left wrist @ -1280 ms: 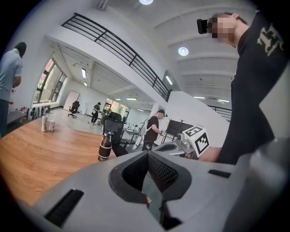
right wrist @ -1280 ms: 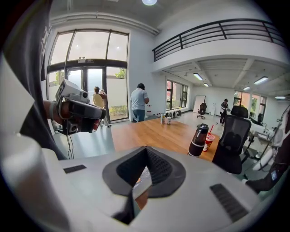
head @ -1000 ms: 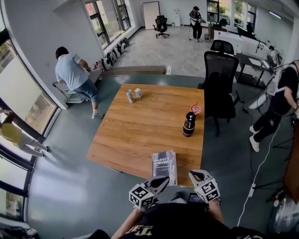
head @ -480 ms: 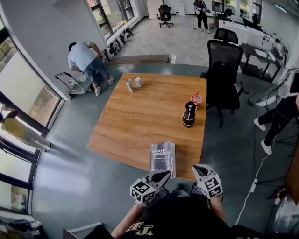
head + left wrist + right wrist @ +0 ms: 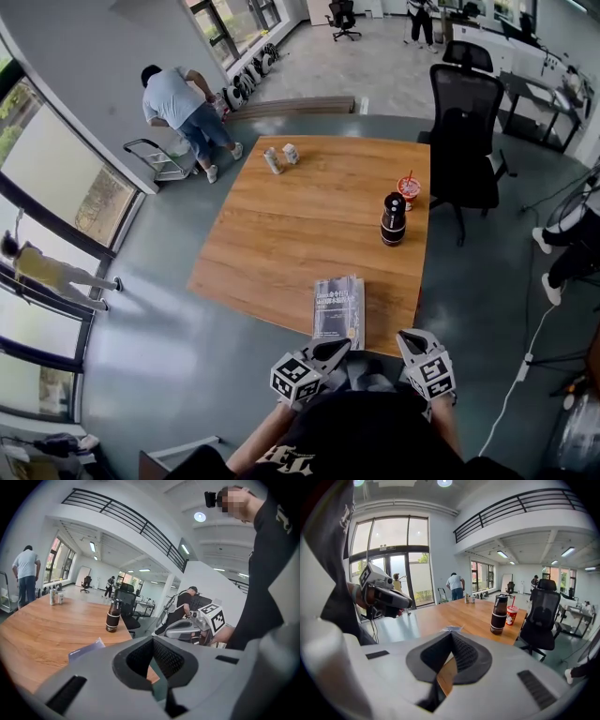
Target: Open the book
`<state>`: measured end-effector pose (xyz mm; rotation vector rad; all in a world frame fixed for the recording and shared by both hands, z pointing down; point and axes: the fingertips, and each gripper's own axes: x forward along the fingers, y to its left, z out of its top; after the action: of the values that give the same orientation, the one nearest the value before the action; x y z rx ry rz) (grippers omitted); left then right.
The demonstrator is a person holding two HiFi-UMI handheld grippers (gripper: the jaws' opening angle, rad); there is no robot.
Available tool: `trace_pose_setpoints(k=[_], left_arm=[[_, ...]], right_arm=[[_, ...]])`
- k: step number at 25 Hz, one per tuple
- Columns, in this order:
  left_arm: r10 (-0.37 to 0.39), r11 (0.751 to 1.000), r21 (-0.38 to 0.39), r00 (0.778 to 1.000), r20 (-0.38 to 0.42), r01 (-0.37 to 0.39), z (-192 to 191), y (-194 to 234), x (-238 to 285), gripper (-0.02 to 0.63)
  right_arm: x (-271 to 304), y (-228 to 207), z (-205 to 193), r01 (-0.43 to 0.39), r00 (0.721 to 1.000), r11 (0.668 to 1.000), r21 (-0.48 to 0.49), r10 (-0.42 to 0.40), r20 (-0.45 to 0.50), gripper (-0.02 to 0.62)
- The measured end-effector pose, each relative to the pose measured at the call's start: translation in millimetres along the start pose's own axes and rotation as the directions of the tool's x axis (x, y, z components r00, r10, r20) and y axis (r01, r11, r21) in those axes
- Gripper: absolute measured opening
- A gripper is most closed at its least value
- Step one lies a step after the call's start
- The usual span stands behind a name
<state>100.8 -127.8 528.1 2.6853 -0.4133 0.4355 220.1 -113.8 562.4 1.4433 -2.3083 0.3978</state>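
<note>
The book point(image 5: 338, 311), a flat grey-covered paperback, lies closed at the near edge of the wooden surface point(image 5: 300, 225), right of its middle. Just off that edge, the left hand-held gripper point(image 5: 334, 350) and the right hand-held gripper point(image 5: 409, 338) each have their jaws pressed together on nothing and touch nothing. Both point forward and slightly down, with the forearms close to the body. Near the right edge stand a dark cylindrical bottle point(image 5: 393, 218) and a red cup point(image 5: 409, 187).
</note>
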Motion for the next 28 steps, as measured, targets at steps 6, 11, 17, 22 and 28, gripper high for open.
trace_pose_setpoints(k=[6,11,17,22,28], left_arm=[[0.000,1.000,0.023,1.000,-0.005,0.000,4.6,14.2,12.0,0.006],[0.031,0.999,0.015,0.998,-0.048,-0.031,-7.0,33.3,18.4,0.006],[0.061,0.998,-0.004,0.992,-0.111,-0.062,-23.3,53.4,28.0,0.006],[0.100,0.994,-0.016,0.981,-0.164,-0.104,-39.2,75.6,37.8,0.006],[0.149,0.987,-0.015,0.956,-0.251,-0.158,-64.3,86.7,52.5,0.012]], right_arm=[[4.7,-6.9,5.7,0.030,0.999,1.000,-0.005,-0.030,0.019,-0.012],[2.0,-6.9,6.7,0.039,0.999,0.999,-0.017,-0.038,0.023,-0.012],[-4.5,-4.4,2.0,0.042,0.999,0.999,-0.026,-0.042,0.013,-0.012],[-9.9,-6.2,1.5,0.058,0.998,0.998,-0.025,-0.057,0.013,-0.012],[-18.9,-5.3,-8.7,0.070,0.998,0.998,-0.007,-0.070,-0.004,-0.012]])
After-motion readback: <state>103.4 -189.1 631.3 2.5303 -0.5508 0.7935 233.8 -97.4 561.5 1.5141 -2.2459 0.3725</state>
